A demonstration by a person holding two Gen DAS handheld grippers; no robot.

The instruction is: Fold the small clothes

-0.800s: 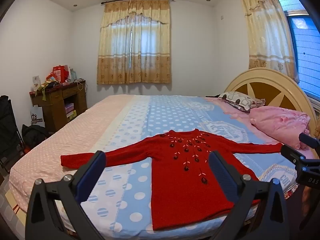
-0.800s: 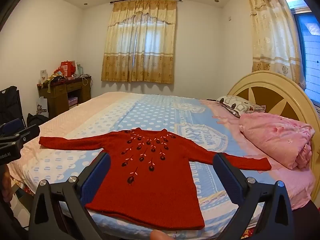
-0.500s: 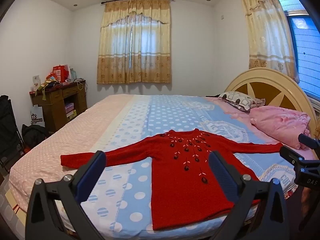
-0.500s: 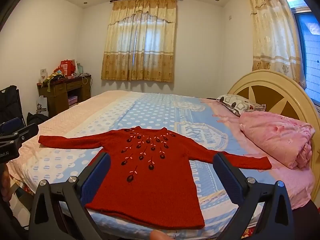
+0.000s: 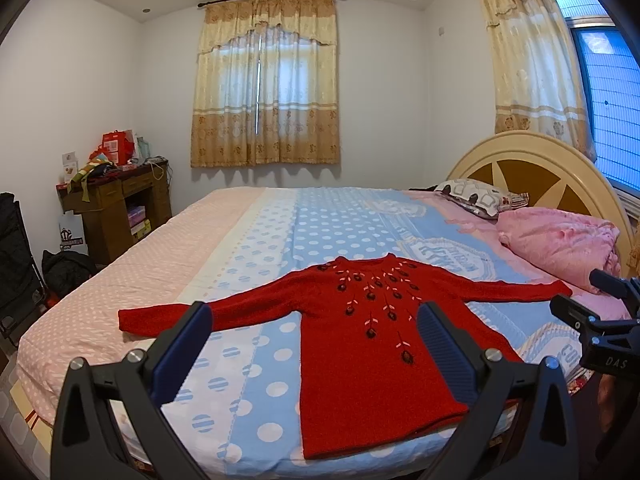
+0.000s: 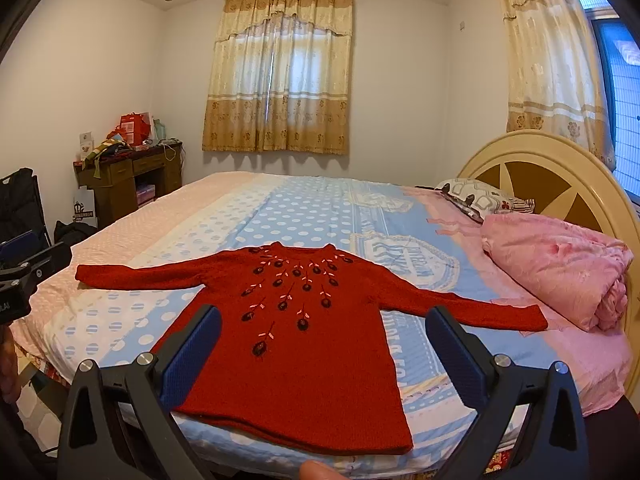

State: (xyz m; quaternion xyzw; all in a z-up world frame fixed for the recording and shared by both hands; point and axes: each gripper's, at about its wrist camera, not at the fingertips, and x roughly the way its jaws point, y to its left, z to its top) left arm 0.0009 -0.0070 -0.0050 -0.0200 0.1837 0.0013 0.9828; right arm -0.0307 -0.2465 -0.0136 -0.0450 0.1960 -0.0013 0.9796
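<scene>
On the polka-dot bed sheet [image 6: 312,216] lies a red sweater [image 6: 304,344], spread flat; left gripper [image 5: 316,340] and right gripper [image 6: 324,344] both gape empty, "DAS" printed on the right one's mount [image 5: 612,360].

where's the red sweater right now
The red sweater lies flat, sleeves spread, on the near edge of the bed, its hem toward the cameras. In the right wrist view, the pink quilt sits to its right by the headboard.

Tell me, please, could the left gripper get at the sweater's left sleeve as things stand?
Probably yes: the left gripper is open and empty, and the red sweater lies flat on the bed, its sleeve stretched out with nothing over it.
</scene>
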